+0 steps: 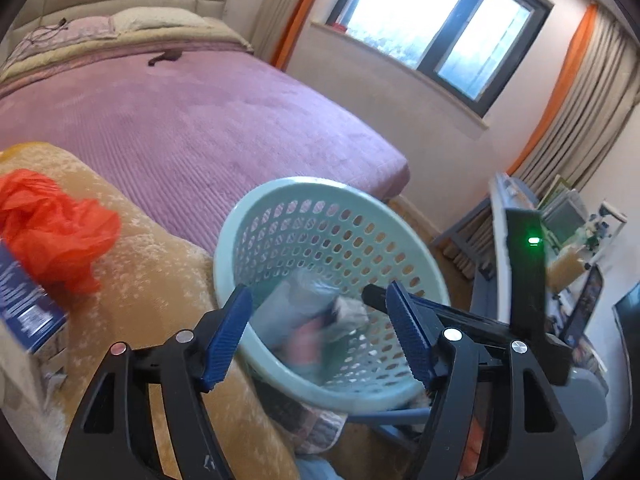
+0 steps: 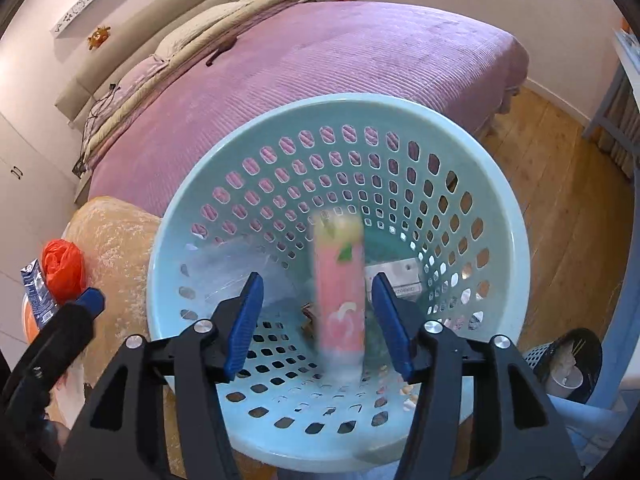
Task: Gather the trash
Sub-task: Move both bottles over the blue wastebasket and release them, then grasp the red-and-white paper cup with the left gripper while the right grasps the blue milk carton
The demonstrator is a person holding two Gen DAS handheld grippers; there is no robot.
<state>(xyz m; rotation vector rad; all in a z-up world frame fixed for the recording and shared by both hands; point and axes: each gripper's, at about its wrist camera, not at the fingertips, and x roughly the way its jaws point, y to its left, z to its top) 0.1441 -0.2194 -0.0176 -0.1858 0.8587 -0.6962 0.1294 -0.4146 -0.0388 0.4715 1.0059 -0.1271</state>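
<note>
A pale green perforated basket (image 2: 516,264) stands beside the bed; it also shows in the left wrist view (image 1: 228,240). My right gripper (image 2: 318,322) is open above it, and a blurred pink can (image 2: 340,300) hangs between its jaws, touching neither, over the basket's inside. Clear plastic (image 2: 236,260) and a white wrapper (image 2: 394,276) lie in the basket. My left gripper (image 1: 320,336) is open and empty at the basket's near rim. An orange plastic bag (image 1: 52,228) and a blue carton (image 1: 24,304) lie on the tan blanket (image 1: 152,280) to the left.
A purple-covered bed (image 1: 208,120) lies behind the basket. A window (image 1: 432,24) and curtains fill the far wall. A cluttered desk (image 1: 568,240) stands at the right. A small black bin (image 2: 568,360) sits on the wooden floor (image 2: 560,168).
</note>
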